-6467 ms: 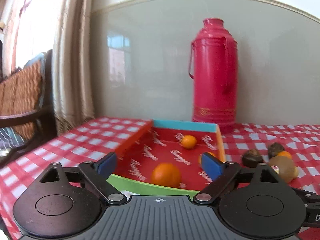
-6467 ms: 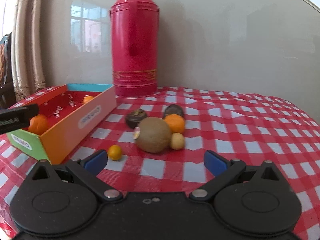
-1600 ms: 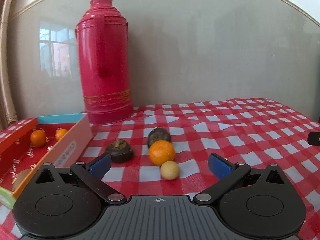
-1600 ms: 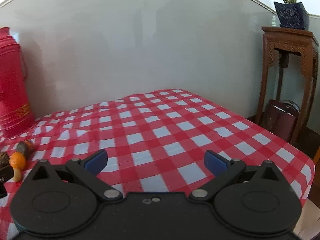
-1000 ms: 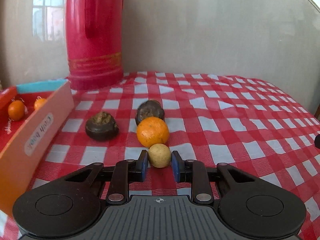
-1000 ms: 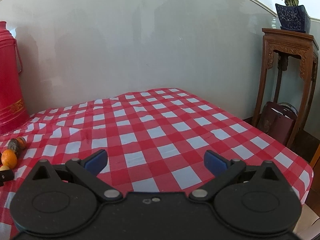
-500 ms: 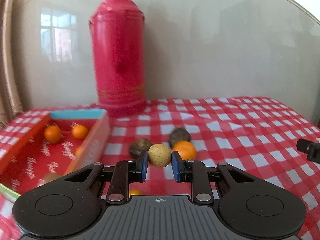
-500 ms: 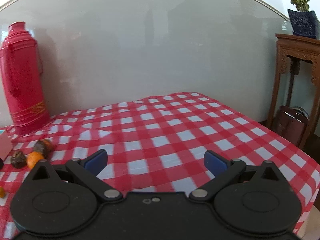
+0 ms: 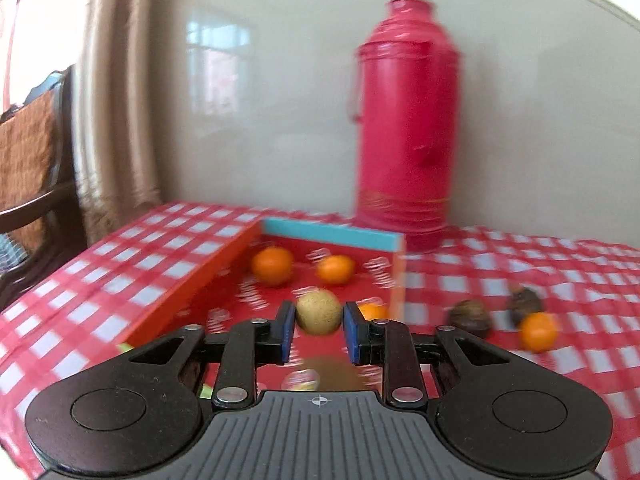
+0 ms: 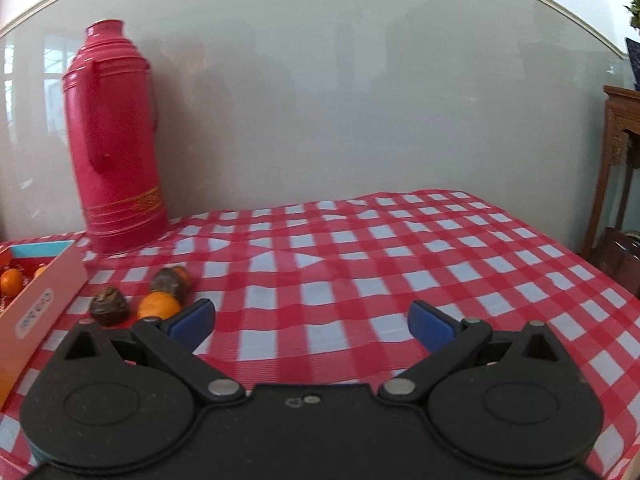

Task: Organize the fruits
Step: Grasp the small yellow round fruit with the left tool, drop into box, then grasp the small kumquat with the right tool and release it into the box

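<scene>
The left gripper (image 9: 318,330) is clamping a tan fruit (image 9: 319,317) between its blue pads (image 9: 286,332), holding it above the box (image 9: 200,280). Two oranges (image 9: 273,265) are lying inside the box. The right gripper (image 10: 312,322) is holding its jaws wide apart with nothing between them, above the tablecloth (image 10: 360,264), near an orange (image 10: 158,306) and two dark fruits (image 10: 109,310).

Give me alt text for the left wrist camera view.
The left gripper clamps a small round tan fruit above a shallow red cardboard box holding small oranges. A tall red thermos stands behind on the red-checked tablecloth.
</scene>
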